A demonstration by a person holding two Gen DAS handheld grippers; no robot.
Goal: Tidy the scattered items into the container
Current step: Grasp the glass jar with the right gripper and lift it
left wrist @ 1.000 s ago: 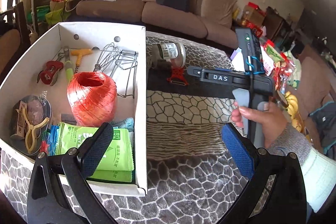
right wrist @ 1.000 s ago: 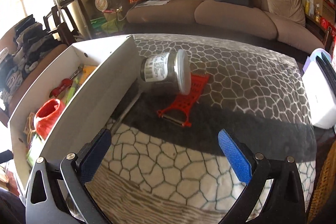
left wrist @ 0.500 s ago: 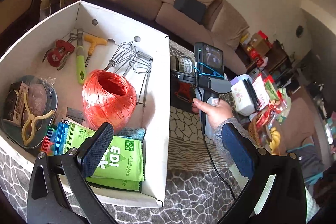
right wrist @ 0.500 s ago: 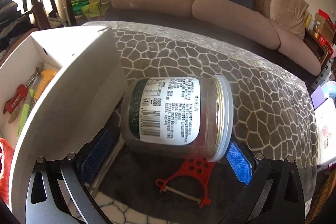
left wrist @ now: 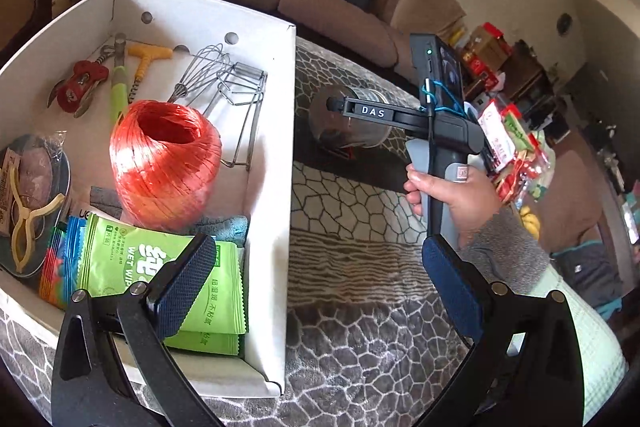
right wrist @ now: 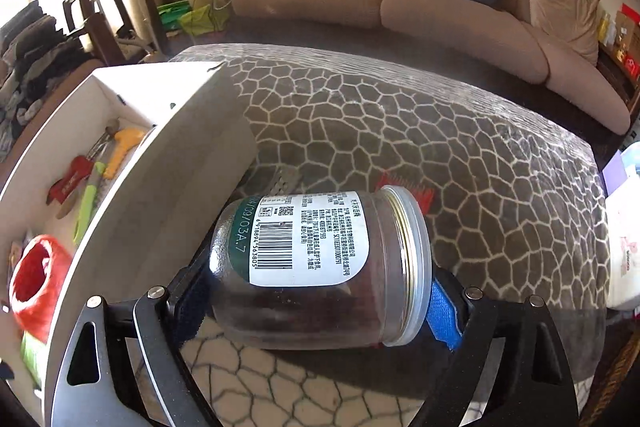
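A glass jar (right wrist: 320,267) with a white label and a metal lid lies on its side on the patterned table, just right of the white box (right wrist: 160,195). My right gripper (right wrist: 316,307) straddles the jar lengthwise. Its jaws are closing, with one pad against the jar's base and the blue pad (right wrist: 440,311) against the lid. A red peeler (right wrist: 404,191) peeks out behind the jar. In the left wrist view the jar (left wrist: 348,123) sits under the right tool, which a hand (left wrist: 460,195) holds. My left gripper (left wrist: 320,283) hangs open over the box's near right wall (left wrist: 288,167), holding nothing.
The box holds an orange twine ball (left wrist: 164,163), green wet-wipe packs (left wrist: 160,267), a whisk (left wrist: 200,75), a wire rack, a corkscrew, a clip and other small tools. A white tissue box (right wrist: 624,239) stands at the table's right edge. A sofa (right wrist: 440,15) lies beyond.
My right gripper came forward and down over the jar, which now fills the space between its pads, and the jaws narrowed. The left gripper shifted slightly and rolled.
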